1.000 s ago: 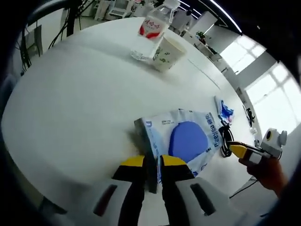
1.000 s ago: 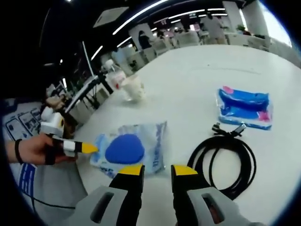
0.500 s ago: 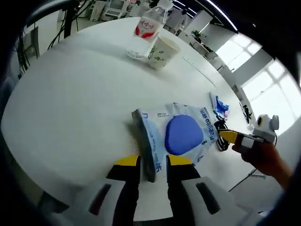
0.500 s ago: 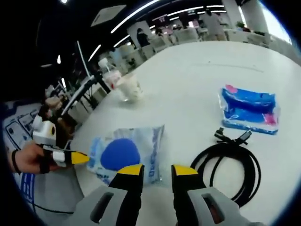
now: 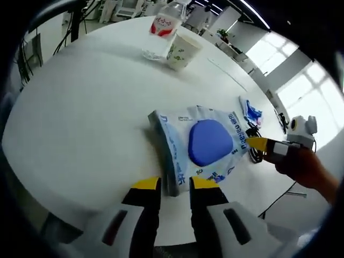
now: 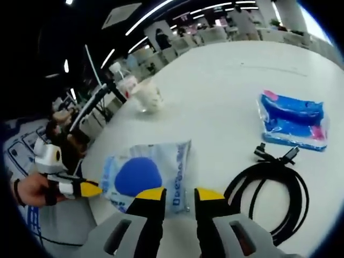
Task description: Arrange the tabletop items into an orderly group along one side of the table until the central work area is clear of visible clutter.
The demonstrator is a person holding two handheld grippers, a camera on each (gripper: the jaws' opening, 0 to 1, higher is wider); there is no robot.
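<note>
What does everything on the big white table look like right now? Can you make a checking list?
Surface: white table, mostly bare.
Job's things: wipes pack near the edge; bottle and paper cup together at the far side; blue packet lying flat.
Clutter: nothing seen.
Grippers: left tongs at one pack edge, right tongs at the opposite edge; jaws parted on both.
Cables: black cable coiled beside the pack.
Surroundings: office chairs, windows.
</note>
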